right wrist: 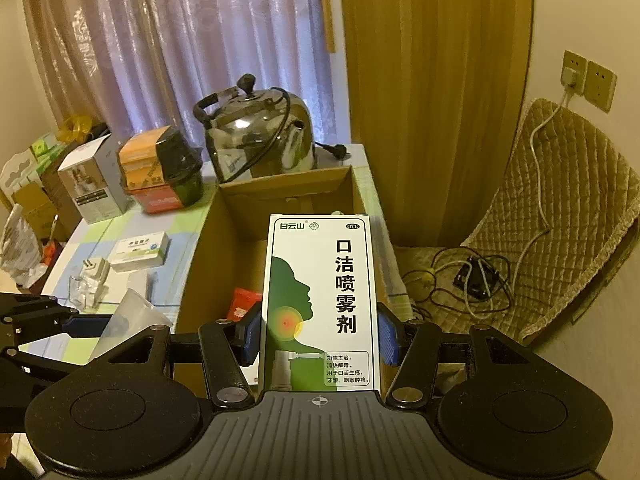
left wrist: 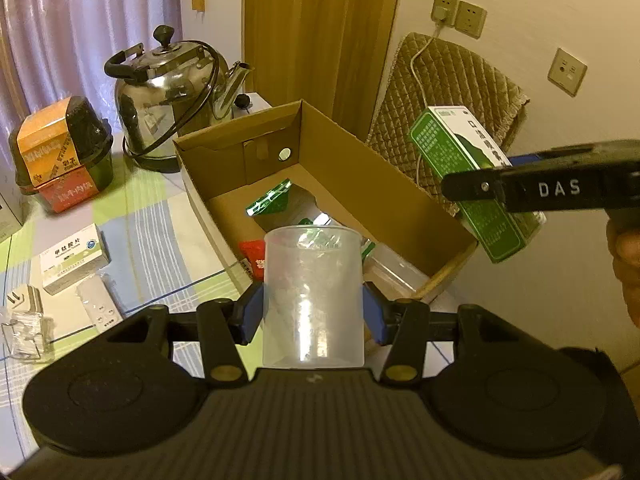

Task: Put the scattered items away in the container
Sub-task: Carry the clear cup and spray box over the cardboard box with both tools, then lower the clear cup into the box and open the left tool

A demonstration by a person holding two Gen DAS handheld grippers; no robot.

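The left gripper [left wrist: 313, 316] is clamping a frosted plastic cup [left wrist: 314, 296] between its blue fingers [left wrist: 252, 316], rim pointing forward toward the cardboard box [left wrist: 400, 200] just ahead. The right gripper [right wrist: 319, 338] is gripping a tall green-and-white spray carton [right wrist: 320, 304] by its narrow sides, and its fingers are likewise facing the open box. To do this well, each load should probably be carried fully past the near wall and lowered before the fingers are parting, one side at a time so the two are not colliding. Inside the box, beyond the cup, a red packet [left wrist: 253, 249] and a green wrapper [left wrist: 272, 200] are lying. Left of the fingers, a small white medicine box [left wrist: 76, 258] and a plug [left wrist: 24, 300] are waiting on the desk [left wrist: 160, 216]; further off, a steel kettle [left wrist: 168, 100] is standing
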